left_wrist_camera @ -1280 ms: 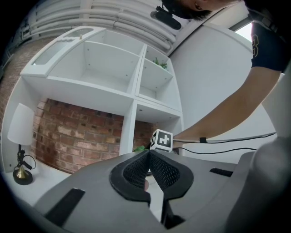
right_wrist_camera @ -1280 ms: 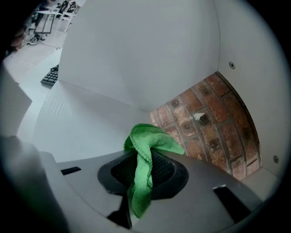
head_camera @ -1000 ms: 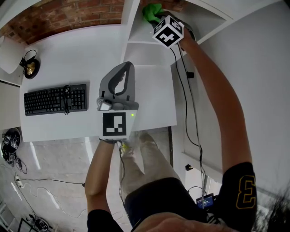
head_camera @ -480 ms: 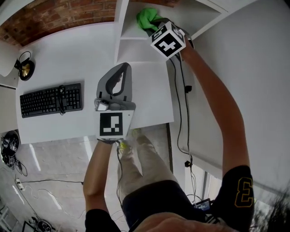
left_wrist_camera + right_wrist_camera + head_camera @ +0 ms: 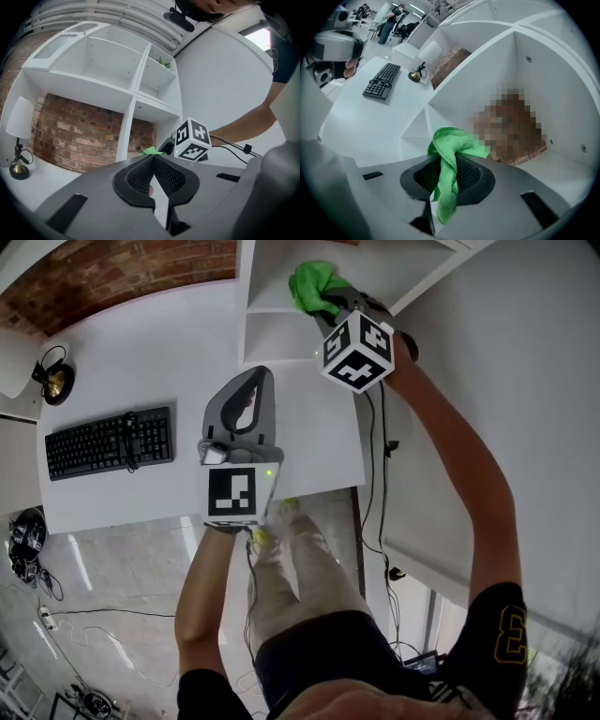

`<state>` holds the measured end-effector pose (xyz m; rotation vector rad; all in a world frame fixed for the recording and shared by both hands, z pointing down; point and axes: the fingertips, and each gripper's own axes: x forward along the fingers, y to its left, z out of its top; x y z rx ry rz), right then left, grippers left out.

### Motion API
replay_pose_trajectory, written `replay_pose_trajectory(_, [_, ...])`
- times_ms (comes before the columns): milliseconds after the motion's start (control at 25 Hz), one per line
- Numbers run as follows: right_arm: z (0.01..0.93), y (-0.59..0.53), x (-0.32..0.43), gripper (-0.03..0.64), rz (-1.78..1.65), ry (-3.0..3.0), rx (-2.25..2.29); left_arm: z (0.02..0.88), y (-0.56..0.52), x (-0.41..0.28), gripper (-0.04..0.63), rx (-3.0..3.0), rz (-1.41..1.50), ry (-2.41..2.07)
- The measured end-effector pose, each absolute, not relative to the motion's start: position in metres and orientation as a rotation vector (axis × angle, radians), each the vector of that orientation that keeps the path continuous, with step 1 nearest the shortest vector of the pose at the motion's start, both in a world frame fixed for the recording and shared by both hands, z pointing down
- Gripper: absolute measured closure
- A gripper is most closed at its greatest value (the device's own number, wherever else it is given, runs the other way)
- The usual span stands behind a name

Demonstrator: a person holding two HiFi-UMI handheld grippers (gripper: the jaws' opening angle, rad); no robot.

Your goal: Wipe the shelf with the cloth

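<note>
A green cloth (image 5: 312, 285) lies bunched on the white shelf (image 5: 272, 277) at the top of the head view. My right gripper (image 5: 328, 304) is shut on the green cloth, and its marker cube (image 5: 359, 351) sits just behind. In the right gripper view the cloth (image 5: 451, 159) hangs pinched between the jaws inside the shelf compartment (image 5: 569, 164). My left gripper (image 5: 251, 381) hovers over the white desk (image 5: 141, 352), shut with nothing in it. The left gripper (image 5: 152, 157) view shows its pads meeting, with the cloth (image 5: 151, 151) and the right gripper's cube (image 5: 192, 139) beyond.
A black keyboard (image 5: 111, 442) lies on the desk's left part, and a small lamp (image 5: 52, 381) stands at the far left. The white shelf unit (image 5: 126, 84) rises against a brick wall (image 5: 65, 140). Cables (image 5: 375, 456) hang along the desk's right edge.
My right gripper has drawn the cloth back toward the shelf's front edge and slightly right. The left gripper has stayed where it was over the desk.
</note>
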<state>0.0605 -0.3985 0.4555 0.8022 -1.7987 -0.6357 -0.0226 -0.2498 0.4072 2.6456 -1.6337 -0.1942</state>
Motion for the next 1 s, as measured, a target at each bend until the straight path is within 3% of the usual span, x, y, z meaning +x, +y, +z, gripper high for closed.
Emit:
replay_pose_trajectory(600, [0.371,-0.498,0.085,0.554,-0.719,-1.588,1.277,0.395,-0.234,-0.032,0.577,2.631,-0.259,-1.654])
replay_pose_trajectory(1000, [0.392,-0.536,0.109,0.554,-0.61,-1.536,1.333,0.379,-0.235,-0.053,0.577,2.64,-0.214,-1.722])
